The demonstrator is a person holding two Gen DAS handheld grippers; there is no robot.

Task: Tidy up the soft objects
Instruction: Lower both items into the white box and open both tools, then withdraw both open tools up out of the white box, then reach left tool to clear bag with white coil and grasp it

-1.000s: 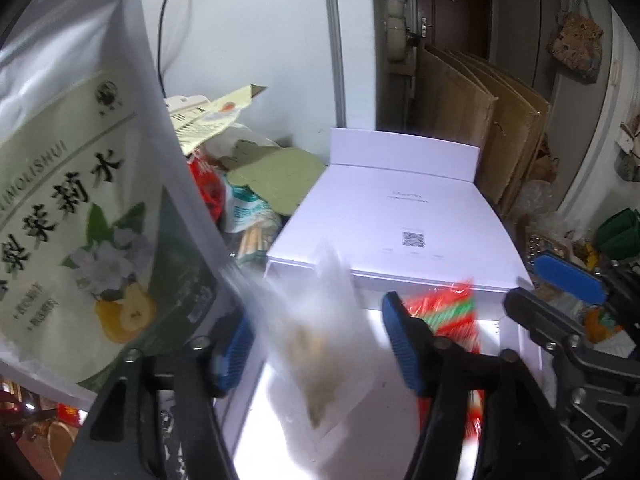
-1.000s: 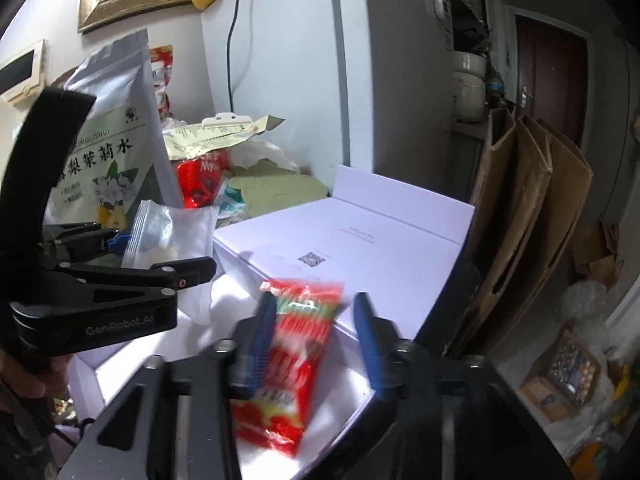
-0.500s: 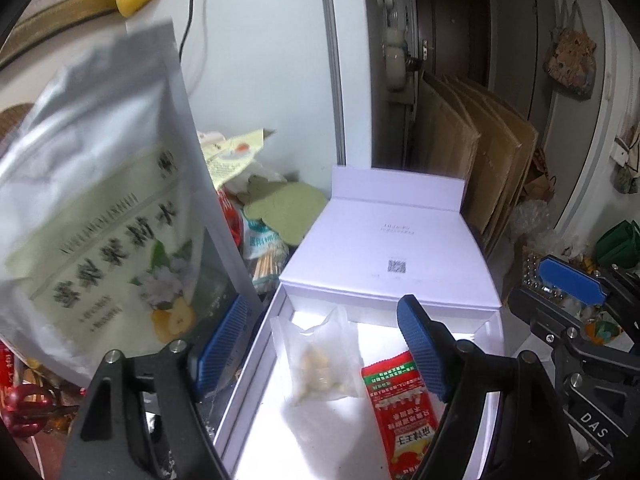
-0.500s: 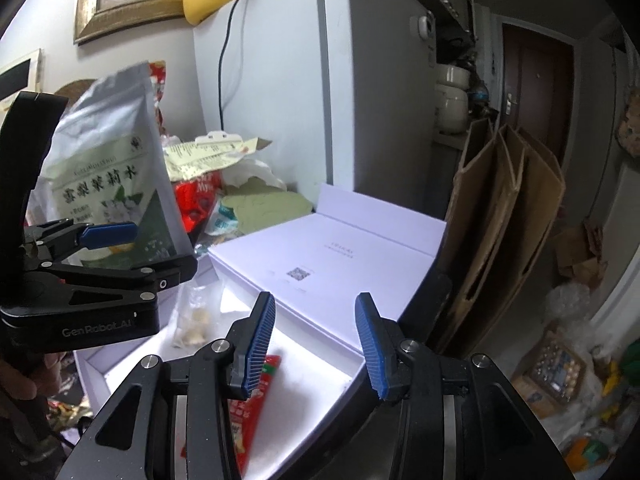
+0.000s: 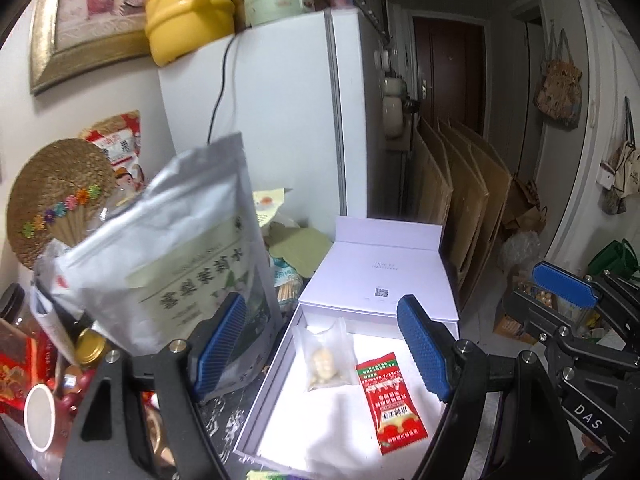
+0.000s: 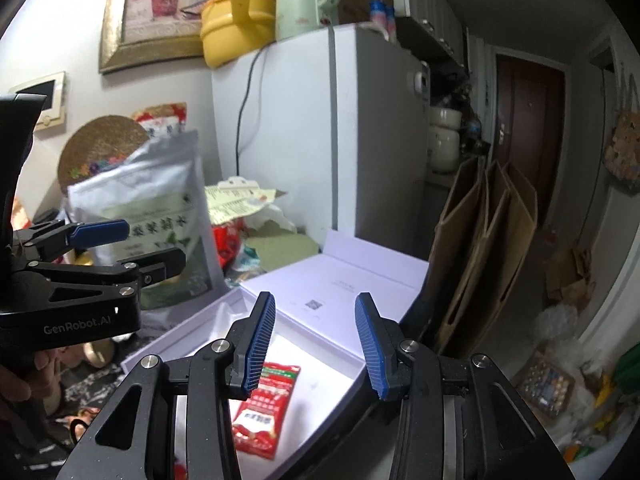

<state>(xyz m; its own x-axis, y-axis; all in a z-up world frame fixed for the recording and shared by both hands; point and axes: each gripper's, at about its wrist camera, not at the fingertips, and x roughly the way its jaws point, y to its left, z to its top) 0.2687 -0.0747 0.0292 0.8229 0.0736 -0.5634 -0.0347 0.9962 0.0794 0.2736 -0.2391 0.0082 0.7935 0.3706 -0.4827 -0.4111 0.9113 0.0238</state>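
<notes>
Soft items sat inside the shallow white cardboard box [image 5: 276,392]: clear plastic pouch of pale lumps [image 5: 326,356] near its lid-side wall, red printed sachet [image 5: 390,400] just beside the pouch, both flat on the box floor, likely so they stack neatly. Left hand-held gripper [image 5: 324,344] hung above the box, jaws apart, nothing between them. Right hand-held gripper [image 6: 316,344] likewise released and empty over the sachet. Big silver stand-up pouch with green label [image 5: 180,256] leaned outside the box's left wall, probably the next candidate.
</notes>
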